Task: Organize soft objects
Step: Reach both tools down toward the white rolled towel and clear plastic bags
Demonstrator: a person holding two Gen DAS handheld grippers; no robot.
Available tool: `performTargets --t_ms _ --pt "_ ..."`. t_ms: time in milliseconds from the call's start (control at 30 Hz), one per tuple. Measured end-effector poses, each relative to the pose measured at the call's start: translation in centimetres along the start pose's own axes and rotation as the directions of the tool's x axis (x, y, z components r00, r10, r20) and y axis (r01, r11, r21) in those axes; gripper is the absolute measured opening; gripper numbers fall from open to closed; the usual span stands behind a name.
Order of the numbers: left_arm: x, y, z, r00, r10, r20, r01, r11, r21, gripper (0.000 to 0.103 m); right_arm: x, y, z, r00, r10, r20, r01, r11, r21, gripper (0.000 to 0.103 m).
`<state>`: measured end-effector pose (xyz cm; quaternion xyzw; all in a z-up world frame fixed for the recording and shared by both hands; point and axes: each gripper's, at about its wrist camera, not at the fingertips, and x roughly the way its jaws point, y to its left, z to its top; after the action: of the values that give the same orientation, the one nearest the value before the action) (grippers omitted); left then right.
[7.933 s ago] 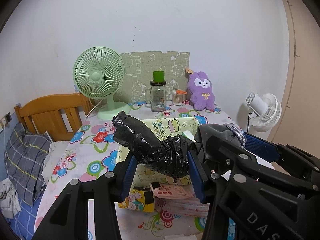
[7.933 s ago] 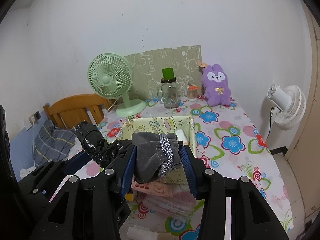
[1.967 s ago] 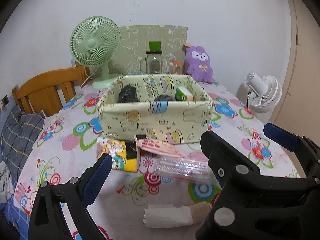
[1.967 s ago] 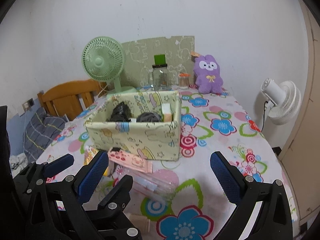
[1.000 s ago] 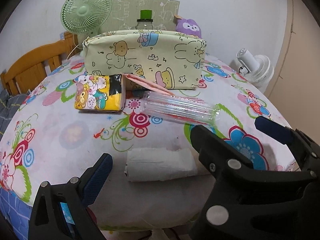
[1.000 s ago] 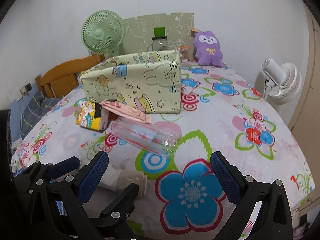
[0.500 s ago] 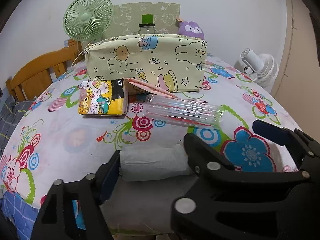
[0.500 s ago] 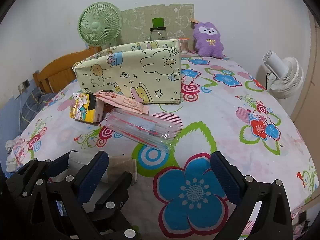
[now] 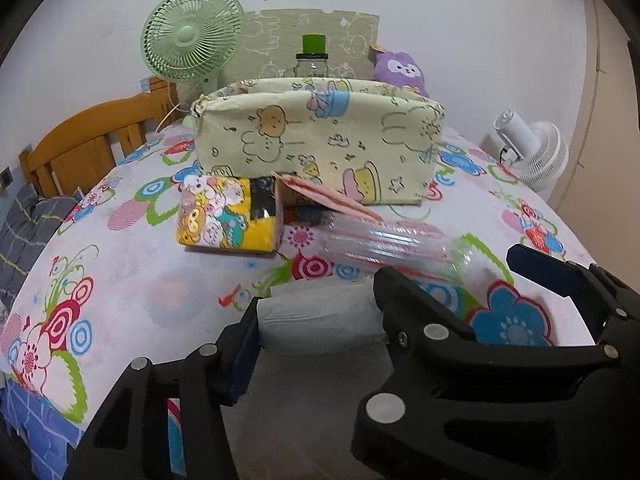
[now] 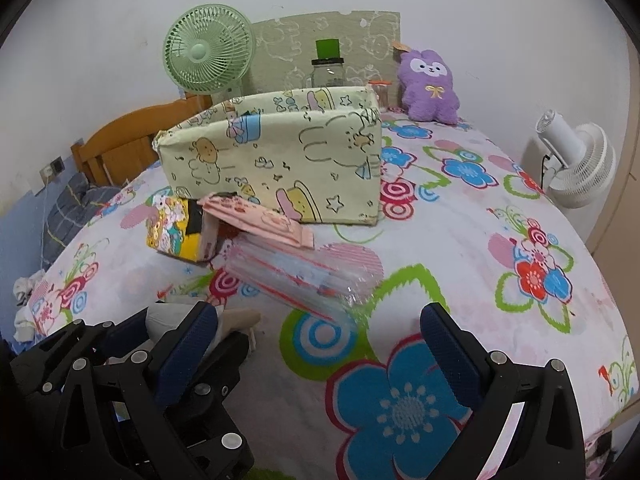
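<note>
White rolled cloth (image 9: 320,320) lies on the flowered tablecloth (image 9: 132,280) near the front edge of the table, and it sits between the two fingers of my left gripper (image 9: 316,324). The jaws of this gripper have just been closing, and now both pads press on the ends of the roll, so I am pinching it. From the right wrist camera I see the same roll (image 10: 168,316) low on the left, partly hidden behind the black fingers.

My right gripper (image 10: 320,344) is spread wide above a blue flower of the cloth, with nothing between its blue pads.

Behind the roll lies a clear plastic packet (image 9: 388,242), and just beside it a yellow tissue pack (image 9: 228,220) with cartoon animals. A pink flat packet (image 10: 260,220) leans on the tissue pack. Farther back stands the pale green fabric box (image 9: 320,140). I cannot see its inside from here.
</note>
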<state>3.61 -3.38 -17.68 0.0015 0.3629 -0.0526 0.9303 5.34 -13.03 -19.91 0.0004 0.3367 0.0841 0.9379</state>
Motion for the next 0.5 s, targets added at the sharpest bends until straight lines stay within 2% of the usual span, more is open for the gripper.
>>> performTargets --t_ms 433,500 --pt "1.8 1.9 1.9 0.999 0.027 -0.038 -0.029 0.998 -0.057 0.060 2.2 0.2 2.3 1.000 -0.006 -0.027 0.007 1.000 0.005 0.102" --pt "2.0 2.1 1.9 0.999 0.029 -0.044 -0.031 0.998 -0.059 0.060 2.7 -0.1 2.5 0.999 -0.006 -0.044 0.007 1.000 0.013 0.100"
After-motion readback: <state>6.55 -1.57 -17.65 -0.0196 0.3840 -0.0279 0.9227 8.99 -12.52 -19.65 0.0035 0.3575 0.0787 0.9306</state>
